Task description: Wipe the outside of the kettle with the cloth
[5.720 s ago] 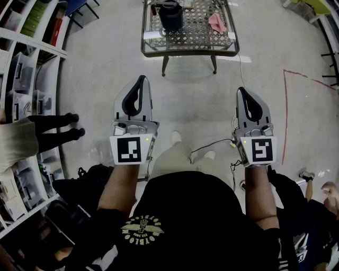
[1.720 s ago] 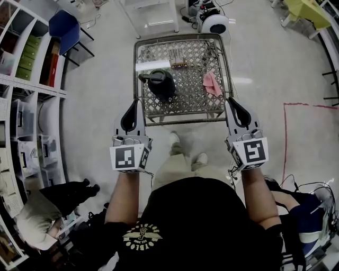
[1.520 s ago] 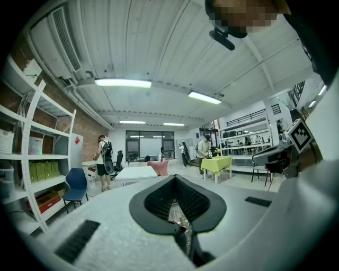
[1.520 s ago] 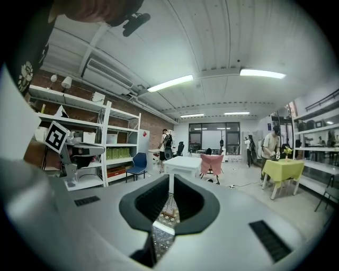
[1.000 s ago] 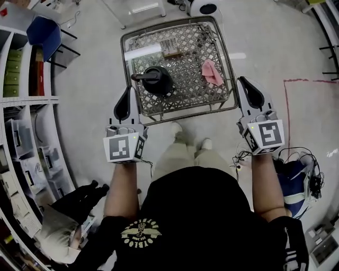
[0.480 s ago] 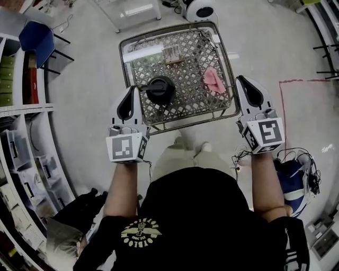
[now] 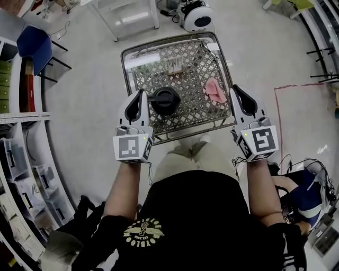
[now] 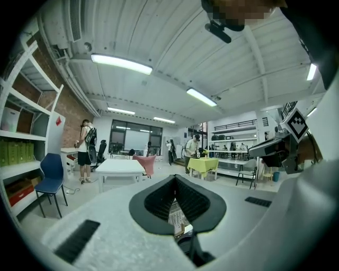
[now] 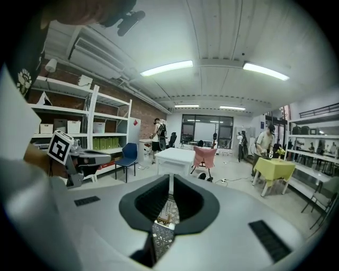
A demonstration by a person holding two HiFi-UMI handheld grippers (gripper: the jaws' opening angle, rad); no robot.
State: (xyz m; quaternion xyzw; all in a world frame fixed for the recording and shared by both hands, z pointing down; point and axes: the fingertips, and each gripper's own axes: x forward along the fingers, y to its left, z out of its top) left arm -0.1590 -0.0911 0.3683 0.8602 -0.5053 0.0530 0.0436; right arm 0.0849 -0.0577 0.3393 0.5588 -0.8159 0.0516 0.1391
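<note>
Nearest is the person's black shirt (image 7: 196, 222), and both forearms reach forward toward the wire-mesh table (image 7: 125, 66).

The left gripper (image 7: 140, 98) hovers at the table's near-left corner. Its jaws are closed tip to tip with nothing held between them. In the left gripper view only a thin slit remains below the tips, and the table shows through it.

The right gripper (image 7: 236, 95) hovers at the table's near-right corner. Its jaws are also pressed together and empty, and mesh shows through the slit in the right gripper view.

The dark kettle (image 7: 166, 100) stands upright on the table's near half, left of centre. It is just beside the left gripper's tips, with a dark part sticking out toward them. I cannot tell whether the two touch.

The pink cloth (image 7: 214, 90) lies crumpled on the table by its right edge, near the right gripper's tips and apart from the kettle.

Farther back on the table, near its middle, lies a small printed box (image 7: 174, 66). A pale strip (image 7: 144, 60) lies toward the table's far-left corner.

On the floor beyond the table's far edge sit a round white device (image 7: 195, 18) and a white table (image 7: 127, 13). A blue chair (image 7: 34, 42) and shelving (image 7: 16, 159) stand well off to the table's left.
</note>
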